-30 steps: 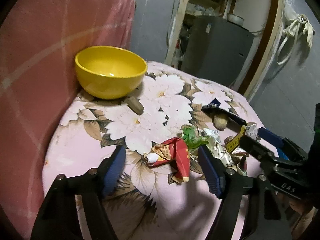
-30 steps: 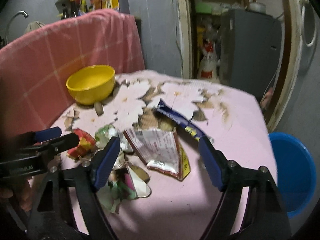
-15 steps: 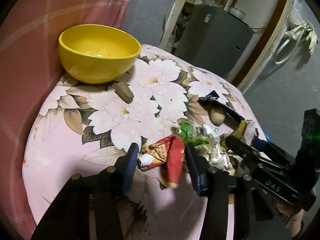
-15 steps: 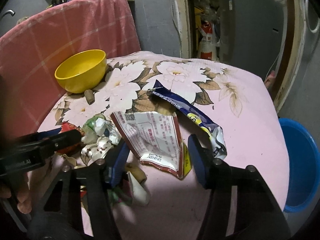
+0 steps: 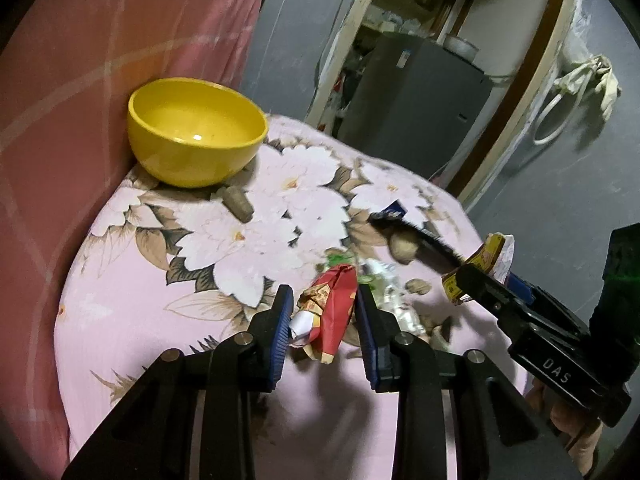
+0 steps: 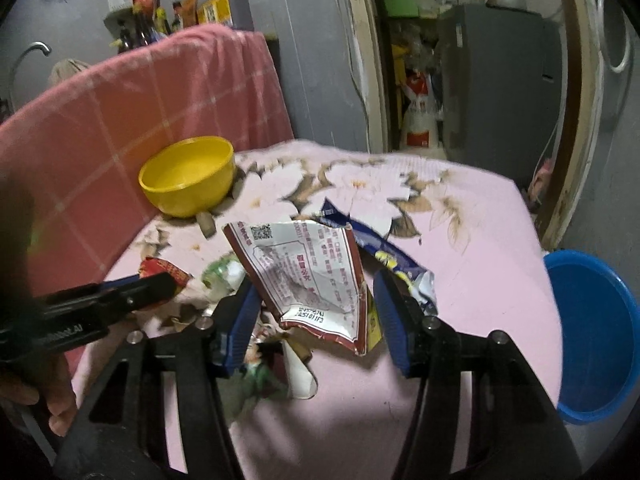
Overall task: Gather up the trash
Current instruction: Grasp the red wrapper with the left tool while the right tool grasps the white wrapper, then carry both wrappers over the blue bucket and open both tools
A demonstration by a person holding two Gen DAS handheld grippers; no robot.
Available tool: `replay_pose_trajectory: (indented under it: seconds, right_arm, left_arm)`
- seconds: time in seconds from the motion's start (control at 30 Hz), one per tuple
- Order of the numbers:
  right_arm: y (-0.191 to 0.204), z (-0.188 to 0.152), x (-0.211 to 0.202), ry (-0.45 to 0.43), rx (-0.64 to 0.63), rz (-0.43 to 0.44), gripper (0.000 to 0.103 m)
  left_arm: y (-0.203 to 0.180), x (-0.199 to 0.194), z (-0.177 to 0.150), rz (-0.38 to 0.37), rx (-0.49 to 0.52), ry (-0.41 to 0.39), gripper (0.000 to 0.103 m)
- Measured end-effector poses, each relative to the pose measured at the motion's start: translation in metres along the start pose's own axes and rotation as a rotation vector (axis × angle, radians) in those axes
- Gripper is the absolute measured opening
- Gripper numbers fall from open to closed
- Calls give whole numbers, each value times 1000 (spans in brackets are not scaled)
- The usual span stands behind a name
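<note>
Our left claw (image 5: 325, 330) sits right over the red wrapper (image 5: 332, 312), which lies between its blue pads on the flowered counter (image 5: 168, 280). The jaws are closing and the pads look to be just meeting the crumpled foil; we judge the grip as barely made. The wrapper's long axis runs away from us, roughly along the claw's own line, its white twisted end pointing back toward the left pad.

Our right claw (image 6: 316, 320) has the white printed packet (image 6: 308, 276) between its pads, jaws about half apart. The left pad touches the packet's edge; whether the right pad presses it we cannot tell. The packet stands tilted up, its long axis leaning away from us, the torn lower corner pointing toward the claw.

The blue bucket (image 6: 596, 336) stands beside the counter on the right, nearer the right hand, so we judge that hand has the shorter way to drop its piece. A blue wrapper (image 6: 384, 248) lies just behind the packet, running aslant toward the right.
</note>
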State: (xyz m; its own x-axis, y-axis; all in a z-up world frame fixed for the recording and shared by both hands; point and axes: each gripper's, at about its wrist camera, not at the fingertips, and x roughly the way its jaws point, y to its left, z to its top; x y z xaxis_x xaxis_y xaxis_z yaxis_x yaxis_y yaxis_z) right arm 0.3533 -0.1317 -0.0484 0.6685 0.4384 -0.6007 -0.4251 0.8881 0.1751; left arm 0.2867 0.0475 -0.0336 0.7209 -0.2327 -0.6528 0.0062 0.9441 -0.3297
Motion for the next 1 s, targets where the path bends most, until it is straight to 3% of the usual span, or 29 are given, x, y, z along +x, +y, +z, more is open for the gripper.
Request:
replay_pose_trajectory:
  seconds: [0.33, 0.5, 0.7, 1.0]
  right_arm:
    - [-12, 15, -75, -294, -5, -59, 65]
    - [-38, 23, -112, -401, 19, -132, 65]
    - [-84, 23, -143, -448, 59, -254, 65]
    - [-170, -2, -156, -375, 179, -378, 66]
  left_arm:
    - [-60, -31, 25, -116, 89, -210, 27]
    - [-113, -25, 42, -201, 176, -250, 27]
    - [-176, -5, 51, -299, 267, -216, 27]
    - [-252, 65, 44, -328, 349, -25, 27]
